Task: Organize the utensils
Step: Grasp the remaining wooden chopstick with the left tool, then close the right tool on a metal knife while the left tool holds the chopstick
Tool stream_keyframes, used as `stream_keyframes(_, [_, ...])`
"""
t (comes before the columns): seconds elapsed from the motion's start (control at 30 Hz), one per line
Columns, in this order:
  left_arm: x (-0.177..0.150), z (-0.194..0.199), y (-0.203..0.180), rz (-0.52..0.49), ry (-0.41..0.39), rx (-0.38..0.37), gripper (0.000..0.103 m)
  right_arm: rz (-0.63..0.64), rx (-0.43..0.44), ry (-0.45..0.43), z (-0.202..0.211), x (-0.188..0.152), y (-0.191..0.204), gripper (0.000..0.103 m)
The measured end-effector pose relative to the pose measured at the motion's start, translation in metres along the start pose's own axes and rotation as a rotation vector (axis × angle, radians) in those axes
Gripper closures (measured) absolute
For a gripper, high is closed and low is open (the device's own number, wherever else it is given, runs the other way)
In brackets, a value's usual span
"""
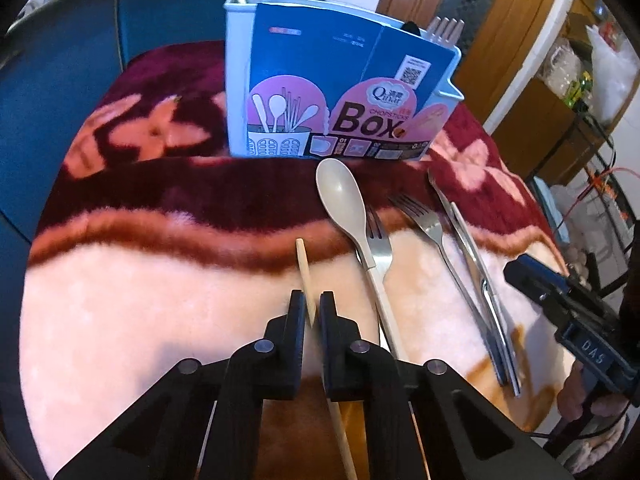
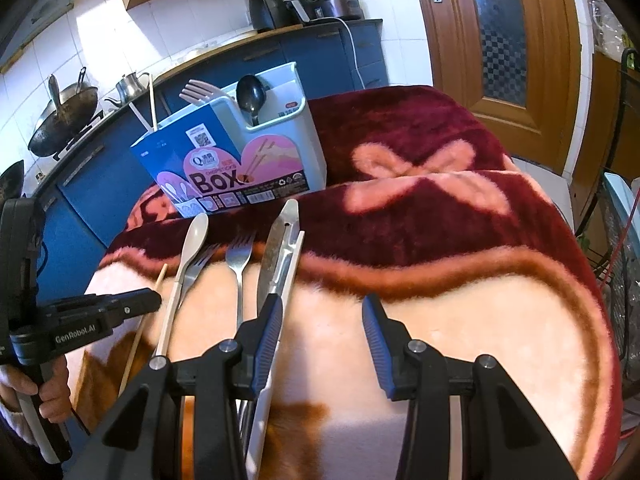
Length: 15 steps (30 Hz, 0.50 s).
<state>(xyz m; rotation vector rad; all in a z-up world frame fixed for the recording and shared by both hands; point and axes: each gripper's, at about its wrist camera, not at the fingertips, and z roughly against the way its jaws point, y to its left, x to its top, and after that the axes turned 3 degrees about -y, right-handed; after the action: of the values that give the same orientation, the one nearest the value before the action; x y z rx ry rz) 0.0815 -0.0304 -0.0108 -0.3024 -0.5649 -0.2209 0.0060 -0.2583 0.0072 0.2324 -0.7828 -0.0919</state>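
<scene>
Where the blanket-covered surface (image 1: 120,320) turns pale, a chopstick (image 1: 304,272) lies clamped between the near-closed jaws of the left hand-held gripper (image 1: 311,312). Just right of it lie a spoon (image 1: 344,204), two forks (image 1: 424,220) and a knife (image 1: 472,256). Toward the far edge stands the box (image 1: 320,92). Over the knife, the right hand-held gripper (image 2: 320,340) hangs parted, grasping nothing.

Black left gripper (image 1: 311,304) with silver pivot screws; right gripper (image 2: 320,344) has blue ribbed fingers (image 2: 376,344).
</scene>
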Motion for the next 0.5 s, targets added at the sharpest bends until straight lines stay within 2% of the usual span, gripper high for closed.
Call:
stream_keyframes(0.33, [0.003, 0.02, 0.02, 0.083, -0.12, -0.028, 0.099, 0.039, -0.002, 0.085, -0.016, 0.009, 0.011, 0.059])
stream_keyframes(0.5, [0.005, 0.034, 0.029, 0.091, -0.189, -0.015, 0.099, 0.055, -0.014, 0.118, -0.024, 0.014, 0.015, 0.069])
